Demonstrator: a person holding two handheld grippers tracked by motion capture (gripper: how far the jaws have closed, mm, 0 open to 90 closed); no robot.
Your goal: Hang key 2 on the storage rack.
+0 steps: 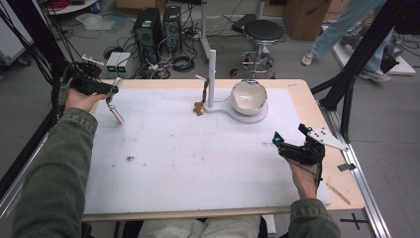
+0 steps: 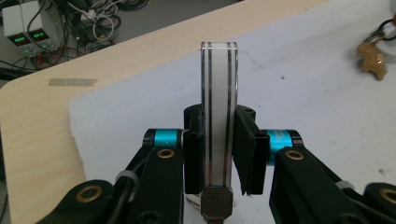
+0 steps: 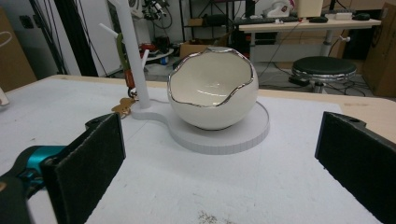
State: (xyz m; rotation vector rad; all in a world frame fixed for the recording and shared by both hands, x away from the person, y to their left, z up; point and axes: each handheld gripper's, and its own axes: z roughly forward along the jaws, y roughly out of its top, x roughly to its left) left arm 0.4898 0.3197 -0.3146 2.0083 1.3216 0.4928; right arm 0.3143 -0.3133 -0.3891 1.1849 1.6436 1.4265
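My left gripper [image 1: 112,89] hovers over the table's far left corner, shut on a flat white strip [image 2: 217,102] with two dark stripes. The strip stands on edge between the pads, with a knurled metal end near the camera. A pale piece [image 1: 117,115] dangles below that gripper. My right gripper [image 1: 289,133] rests open near the right edge, nothing between its jaws [image 3: 219,168]. It faces a white eggshell-shaped bowl [image 3: 212,91] with a gold rim, set on a white stand [image 3: 233,137]. A brown charm [image 1: 199,108] hangs from the stand's post [image 1: 212,74].
A white mat [image 1: 198,158] covers most of the wooden table [image 1: 297,89]. Small brown crumbs [image 1: 130,158] lie at its left. A wooden stick [image 1: 338,192] lies at the front right edge. A stool [image 1: 264,32], computers and cables stand beyond the table.
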